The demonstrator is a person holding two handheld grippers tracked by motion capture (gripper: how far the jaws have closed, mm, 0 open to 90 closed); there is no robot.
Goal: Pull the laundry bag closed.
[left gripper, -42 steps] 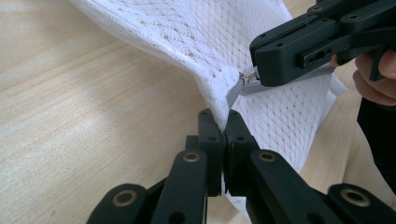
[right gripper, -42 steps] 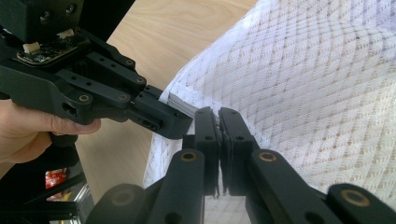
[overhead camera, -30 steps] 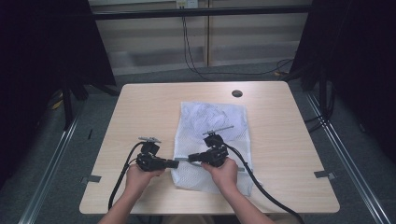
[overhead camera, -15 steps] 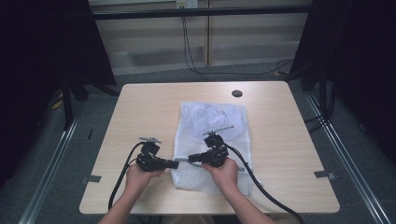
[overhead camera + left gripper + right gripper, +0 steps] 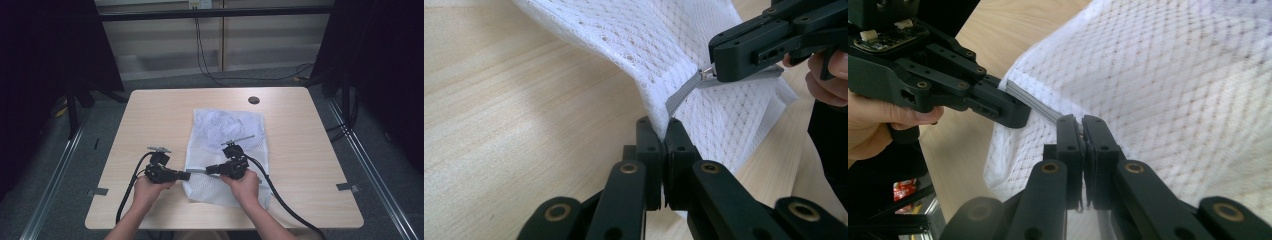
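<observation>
A white mesh laundry bag [image 5: 227, 150] lies flat on the worktop [image 5: 150, 115], a little right of the middle and reaching almost to the near edge. Along its left side, towards the near end, runs a grey zipper tape [image 5: 684, 92]. The left tongs [image 5: 186, 175] are clamped on the mesh edge at the near end of that tape, the jaws pressed together on the fabric in the left gripper view. The right tongs [image 5: 209, 171], just beside them, are clamped on what looks like the zipper pull [image 5: 707, 73], with the fabric drawn taut between the two. My reading is that the zipper is being worked: both grips are set, one anchoring the bag and one on the slider, but how much of the zipper has been run I cannot tell. What seems left is the pull along the tape.
</observation>
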